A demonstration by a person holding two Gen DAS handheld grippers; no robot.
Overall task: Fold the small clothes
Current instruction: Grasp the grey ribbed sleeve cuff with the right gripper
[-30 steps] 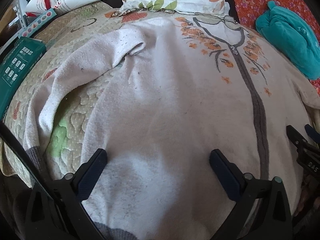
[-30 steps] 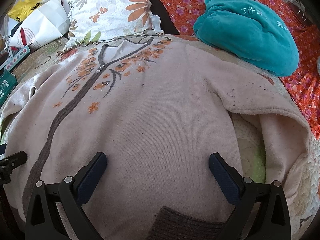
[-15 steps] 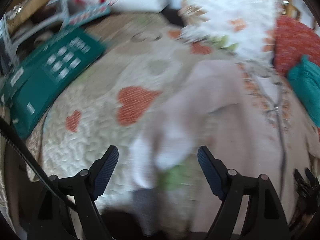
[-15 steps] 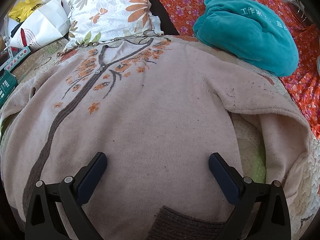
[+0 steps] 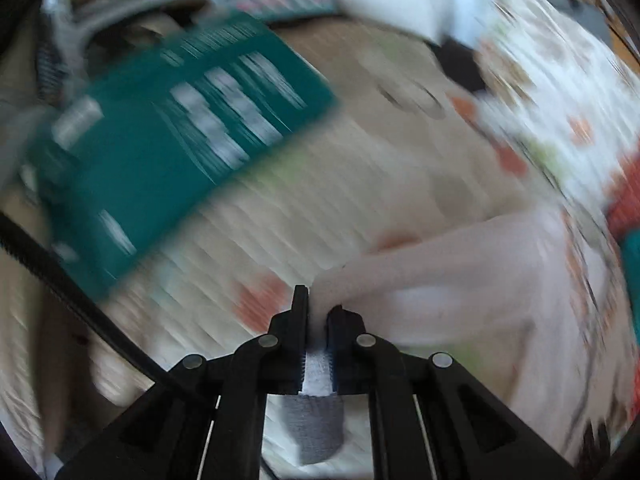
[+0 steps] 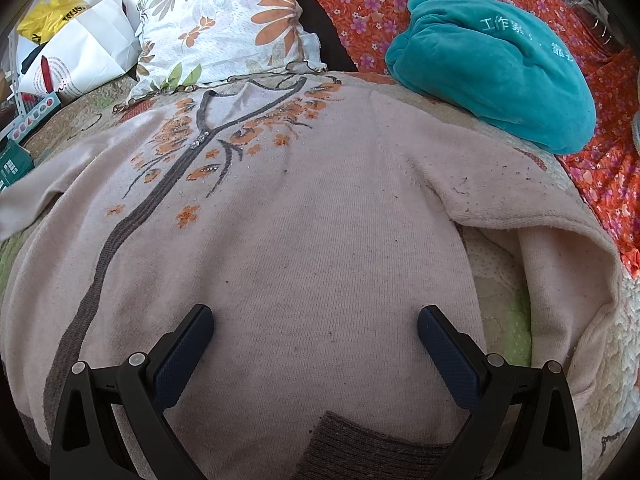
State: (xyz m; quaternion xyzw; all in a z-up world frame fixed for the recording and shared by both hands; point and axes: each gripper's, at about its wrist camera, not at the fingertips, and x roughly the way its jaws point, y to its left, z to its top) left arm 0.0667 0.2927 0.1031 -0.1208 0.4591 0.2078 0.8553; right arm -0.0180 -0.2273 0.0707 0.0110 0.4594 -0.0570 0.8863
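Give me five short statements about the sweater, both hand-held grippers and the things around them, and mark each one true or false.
1. The left hand-held gripper has sweater fabric between its jaws. True: the jaws are closing on the pale sleeve near its grey cuff.
2. The right hand-held gripper is clamped on the hem. False: its jaws stand wide open above the sweater's body.
3. A teal cushion lies beyond the sweater's right shoulder. True.
4. The sweater's flower pattern is blue. False: it is orange, along a grey stripe.
5. A floral pillow lies beyond the collar. True.
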